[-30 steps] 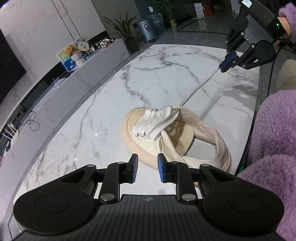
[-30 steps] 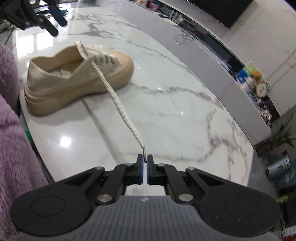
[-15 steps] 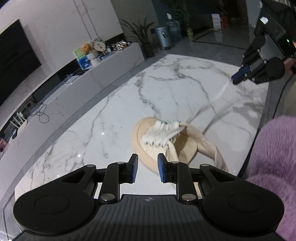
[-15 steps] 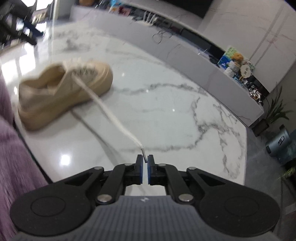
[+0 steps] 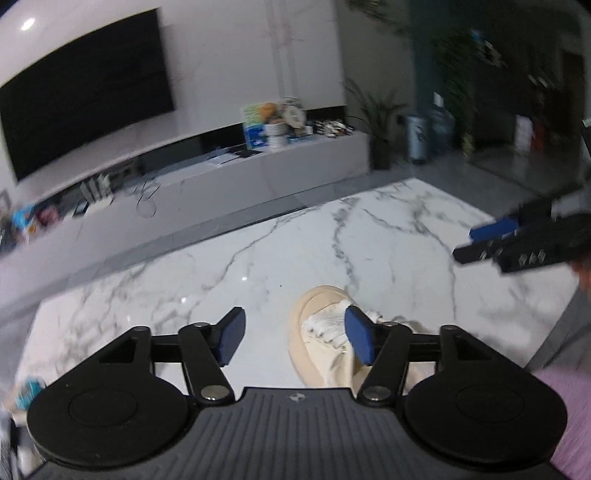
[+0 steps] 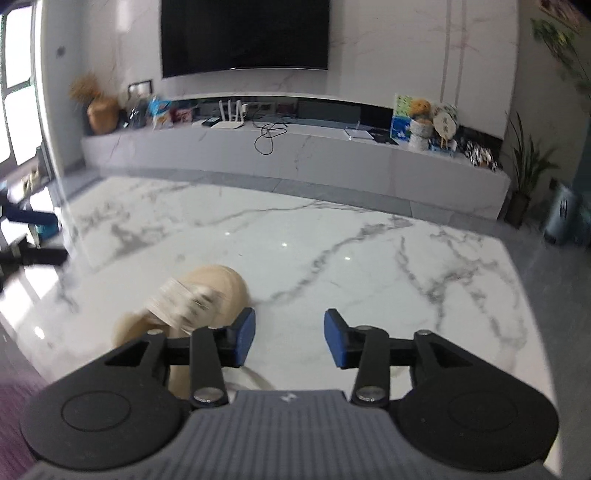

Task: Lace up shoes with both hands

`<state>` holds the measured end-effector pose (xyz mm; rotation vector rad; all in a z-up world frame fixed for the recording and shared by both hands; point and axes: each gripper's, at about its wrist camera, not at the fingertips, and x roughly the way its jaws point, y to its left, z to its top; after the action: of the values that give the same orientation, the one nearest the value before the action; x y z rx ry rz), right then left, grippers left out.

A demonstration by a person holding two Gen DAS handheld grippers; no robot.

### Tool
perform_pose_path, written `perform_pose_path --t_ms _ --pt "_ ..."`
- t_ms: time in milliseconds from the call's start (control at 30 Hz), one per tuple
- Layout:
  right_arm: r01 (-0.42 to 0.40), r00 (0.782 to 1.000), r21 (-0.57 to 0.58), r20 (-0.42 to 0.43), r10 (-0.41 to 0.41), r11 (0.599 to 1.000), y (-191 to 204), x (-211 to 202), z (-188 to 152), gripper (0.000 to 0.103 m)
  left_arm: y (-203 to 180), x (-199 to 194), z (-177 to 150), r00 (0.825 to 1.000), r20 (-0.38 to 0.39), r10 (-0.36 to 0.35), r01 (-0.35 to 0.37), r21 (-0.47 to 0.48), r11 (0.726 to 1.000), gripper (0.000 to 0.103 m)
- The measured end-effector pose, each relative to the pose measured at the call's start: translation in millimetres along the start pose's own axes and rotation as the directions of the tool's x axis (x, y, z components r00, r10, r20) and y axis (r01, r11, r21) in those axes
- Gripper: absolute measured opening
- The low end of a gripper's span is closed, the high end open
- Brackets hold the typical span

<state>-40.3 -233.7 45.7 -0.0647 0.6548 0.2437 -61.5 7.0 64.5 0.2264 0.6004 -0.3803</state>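
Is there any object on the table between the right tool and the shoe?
Nothing visible. Only bare marble table lies between the right tool and the beige shoe. Its jaws are opening with nothing between them.

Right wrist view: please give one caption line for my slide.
Right gripper, opening and empty, above a white marble table beside the blurred beige lace-up shoe.

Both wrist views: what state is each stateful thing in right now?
Left gripper: jaws opening, nothing between the pads.
Right gripper: jaws opening, nothing between the pads.
Beige canvas shoe: upright on the white marble table, white laces threaded across the front.
Black wall television: screen dark.
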Motion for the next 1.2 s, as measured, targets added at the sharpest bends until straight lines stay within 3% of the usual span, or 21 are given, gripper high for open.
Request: perform_pose_path --t_ms 233,467,733,867,1100,1200 --pt "-0.033 0.999 0.186 0.010 0.032 0.982 37.1 -13.0 -0.7 0.061 -3.2 -10.6 -17.2 0.996 -0.007 0.090 -0.090 -0.147 0.985 0.074" --pt "0.034 0.998 0.161 0.052 -0.042 0.986 67.5 -21.5 -22.6 0.063 2.0 -7.7 -41.8 0.995 -0.035 0.093 -0.099 -0.277 0.956 0.075" --pt "0.088 0.984 0.190 0.137 -0.115 0.978 68.0 -41.6 -35.5 0.070 -5.8 -8.0 -52.3 0.992 -0.048 0.119 -0.128 -0.301 0.945 0.075" --pt "0.077 0.987 0.236 0.122 -0.109 0.969 64.5 -48.1 -41.2 0.070 -11.9 -8.0 -52.7 0.991 -0.050 0.122 -0.132 -0.298 0.945 0.075" --pt "0.033 0.997 0.287 0.062 -0.053 0.957 60.2 -38.9 -50.8 0.070 -18.1 2.7 -53.0 0.985 -0.126 0.114 -0.145 -0.273 0.951 0.075" --pt "0.054 0.997 0.260 0.042 -0.067 0.964 66.9 -34.6 -49.0 0.071 -18.4 6.9 -54.0 0.980 -0.160 0.122 -0.162 -0.273 0.948 0.075"
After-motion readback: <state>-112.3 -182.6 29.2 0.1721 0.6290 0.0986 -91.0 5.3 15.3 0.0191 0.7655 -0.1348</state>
